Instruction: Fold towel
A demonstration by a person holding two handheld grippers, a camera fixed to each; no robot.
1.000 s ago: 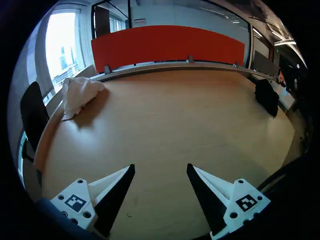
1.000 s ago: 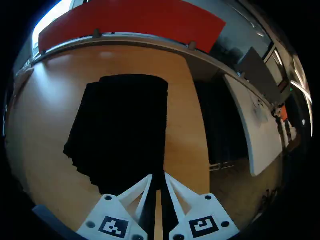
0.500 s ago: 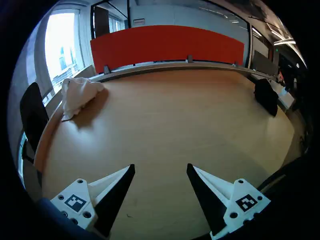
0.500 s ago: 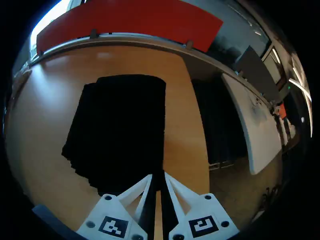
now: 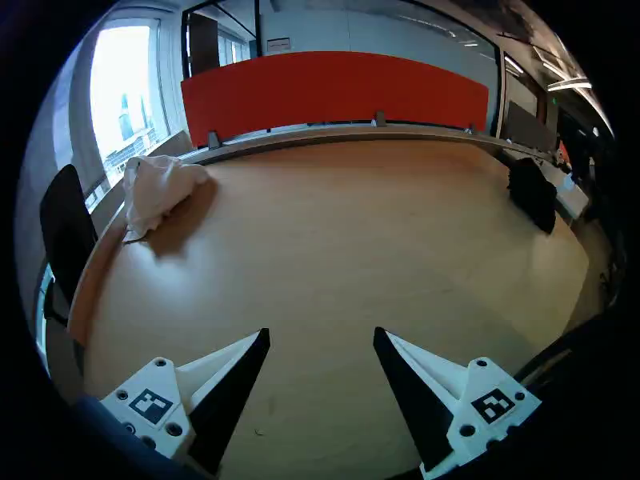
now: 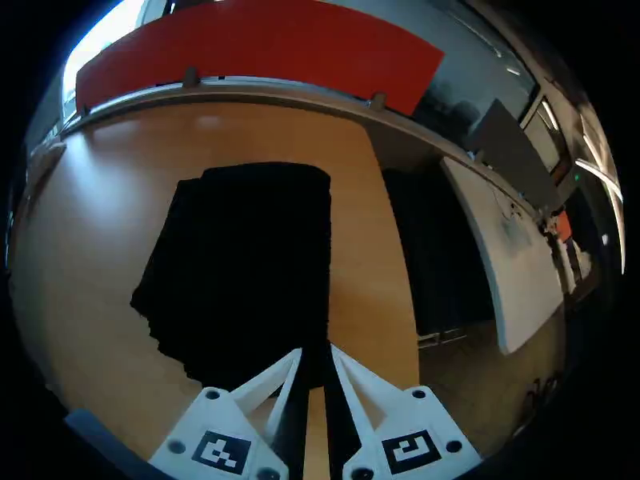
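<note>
Squarely ahead of our right gripper (image 6: pixel 316 352) lies the black towel (image 6: pixel 240 264), spread flat on the wooden table (image 6: pixel 88 216). Its far edge is straight and its left side steps in and out where the layers do not line up. Our right gripper's jaws are drawn together on the towel's near right corner, with only a thin slit between the fingers. The towel's right side runs close along the table's right edge.

Our left gripper (image 5: pixel 320 332) hangs over bare wood with its jaws wide apart and nothing between them.

The tabletop is pale, smooth and glossy, catching light from a bright window (image 5: pixel 124 88) on the far left. A red divider panel (image 5: pixel 336 88) stands along the table's far edge. At the far left corner of the table sits a crumpled white cloth (image 5: pixel 156 188), well apart from both grippers. A black chair (image 5: pixel 64 224) stands off the left edge. Near the right edge we see a dark object (image 5: pixel 532 192) that we cannot identify.

Beyond the table's right edge, in the right gripper view, there is a dark gap and then a white desk (image 6: pixel 512 264).
</note>
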